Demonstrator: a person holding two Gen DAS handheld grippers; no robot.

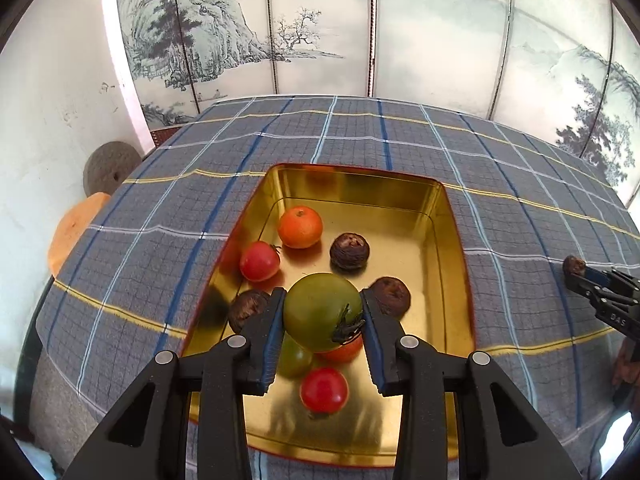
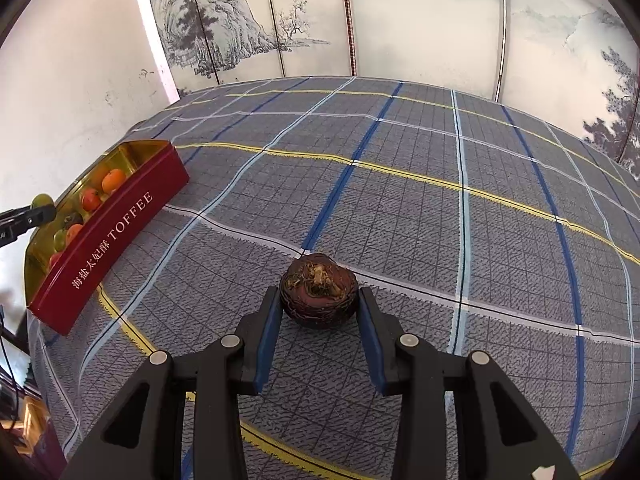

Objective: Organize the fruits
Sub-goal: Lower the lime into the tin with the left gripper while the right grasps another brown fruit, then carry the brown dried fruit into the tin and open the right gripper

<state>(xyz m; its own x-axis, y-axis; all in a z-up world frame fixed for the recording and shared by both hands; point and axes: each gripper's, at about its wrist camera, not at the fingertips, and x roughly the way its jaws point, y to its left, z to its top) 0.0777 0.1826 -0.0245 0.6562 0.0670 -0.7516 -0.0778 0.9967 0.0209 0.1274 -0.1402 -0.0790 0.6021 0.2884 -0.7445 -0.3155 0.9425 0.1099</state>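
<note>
My left gripper (image 1: 322, 307) is shut on a large green tomato (image 1: 320, 312) and holds it above the gold tin (image 1: 452, 216). In the tin lie an orange (image 1: 300, 227), two red tomatoes (image 1: 259, 261), a small green tomato (image 1: 294, 356), an orange-red fruit partly hidden under the green tomato, and three dark brown water chestnuts (image 1: 349, 250). My right gripper (image 2: 319, 304) has its pads on both sides of another brown water chestnut (image 2: 318, 289) that rests on the plaid tablecloth (image 2: 440, 220). The right gripper and chestnut also show at the right edge of the left wrist view (image 1: 576, 267).
The tin's red outer wall reads TOFFEE (image 2: 112, 240) and stands at the table's left side. A painted folding screen (image 1: 360, 28) stands behind the table. A white wall is at the left. An orange round object (image 1: 74, 228) lies beyond the table's left edge.
</note>
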